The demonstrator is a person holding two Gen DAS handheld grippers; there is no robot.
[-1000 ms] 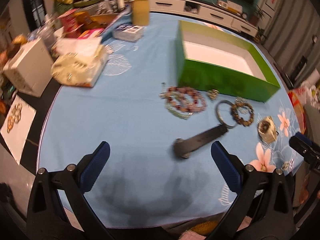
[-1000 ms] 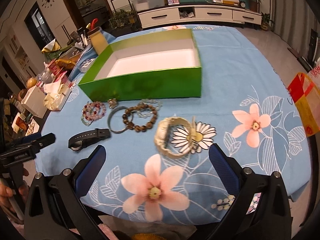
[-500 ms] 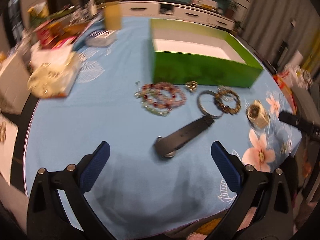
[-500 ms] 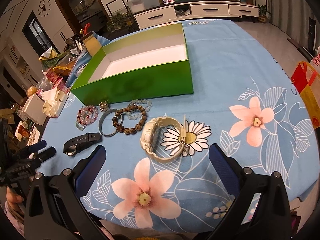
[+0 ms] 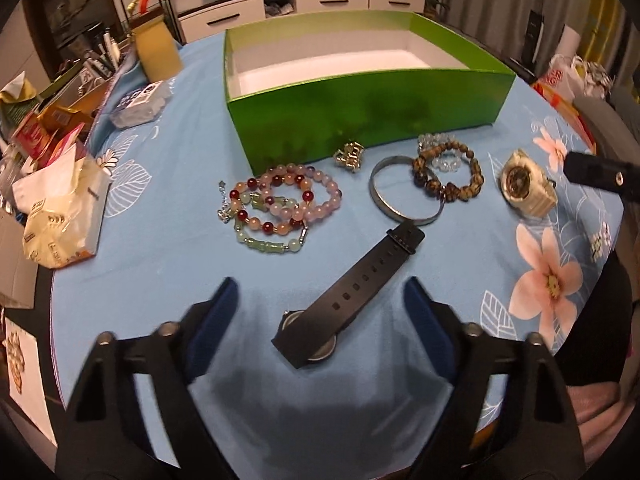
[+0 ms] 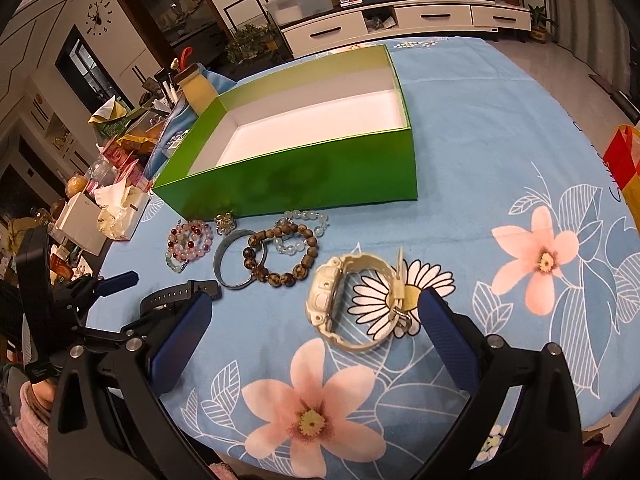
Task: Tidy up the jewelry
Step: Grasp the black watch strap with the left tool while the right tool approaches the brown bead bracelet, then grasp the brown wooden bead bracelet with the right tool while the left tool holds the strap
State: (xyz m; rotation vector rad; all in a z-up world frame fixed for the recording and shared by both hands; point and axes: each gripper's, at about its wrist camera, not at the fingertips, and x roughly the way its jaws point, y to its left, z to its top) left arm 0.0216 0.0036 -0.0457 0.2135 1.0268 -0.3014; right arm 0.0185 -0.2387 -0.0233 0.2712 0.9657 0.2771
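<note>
A black watch (image 5: 352, 292) lies flat on the blue flowered tablecloth, its case end between the blue pads of my left gripper (image 5: 320, 332). The jaws are closing and the pads do not touch it. My right gripper (image 6: 316, 340) stands open around a cream watch (image 6: 344, 300) without touching it. Behind lie mixed pink, red and green bead bracelets (image 5: 276, 208), a gold charm (image 5: 350, 156), a metal bangle (image 5: 384, 196), a brown bead bracelet (image 5: 452, 176) and a clear bead bracelet (image 6: 304, 232). The green box (image 5: 360, 120) stands open with nothing inside.
At the table's left edge there is clutter: a tissue pack (image 5: 60, 216), a small wrapped packet (image 5: 140, 104), a yellow jar (image 5: 156, 50) and cartons. A red and yellow bag (image 6: 624, 168) stands off the table's right side. The table's near edge runs just under both grippers.
My left gripper has rolled and come closer to the black watch, and its jaws have narrowed. My right gripper has edged nearer the cream watch, which now lies between its fingers.
</note>
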